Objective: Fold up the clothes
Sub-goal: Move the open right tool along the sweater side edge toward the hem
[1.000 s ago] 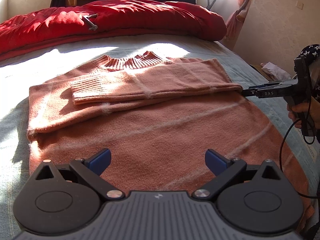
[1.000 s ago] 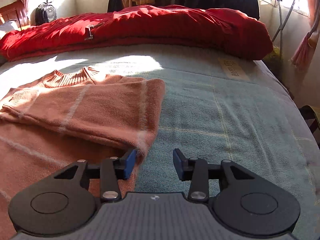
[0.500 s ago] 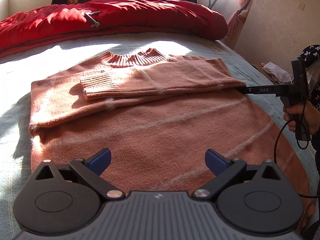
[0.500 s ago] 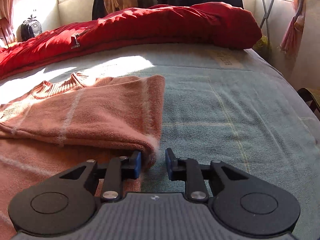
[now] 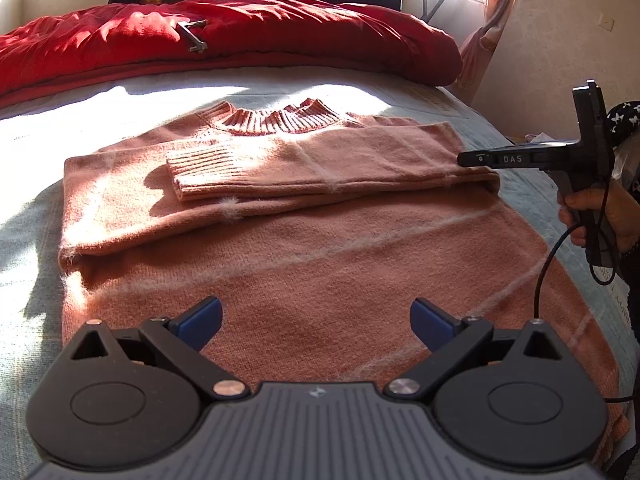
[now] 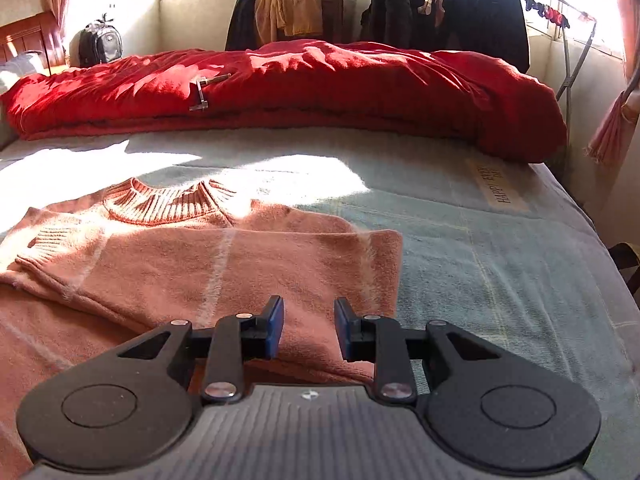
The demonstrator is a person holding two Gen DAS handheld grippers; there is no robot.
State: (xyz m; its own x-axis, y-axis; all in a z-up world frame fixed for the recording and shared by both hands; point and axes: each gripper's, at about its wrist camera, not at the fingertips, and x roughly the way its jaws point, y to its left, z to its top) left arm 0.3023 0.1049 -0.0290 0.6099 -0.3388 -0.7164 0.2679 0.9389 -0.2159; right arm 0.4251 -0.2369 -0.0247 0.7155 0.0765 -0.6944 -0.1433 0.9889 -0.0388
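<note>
Sweater flat mid-bed, sleeves crossed inward for folding; my left tongs released above its hem, right tongs narrowed, empty, over the folded sleeve edge.

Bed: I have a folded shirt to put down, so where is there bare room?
The grey-green blanket is free right of the pink sweater, up to the red duvet. The sunlit strip between collar and duvet is free too.
</note>
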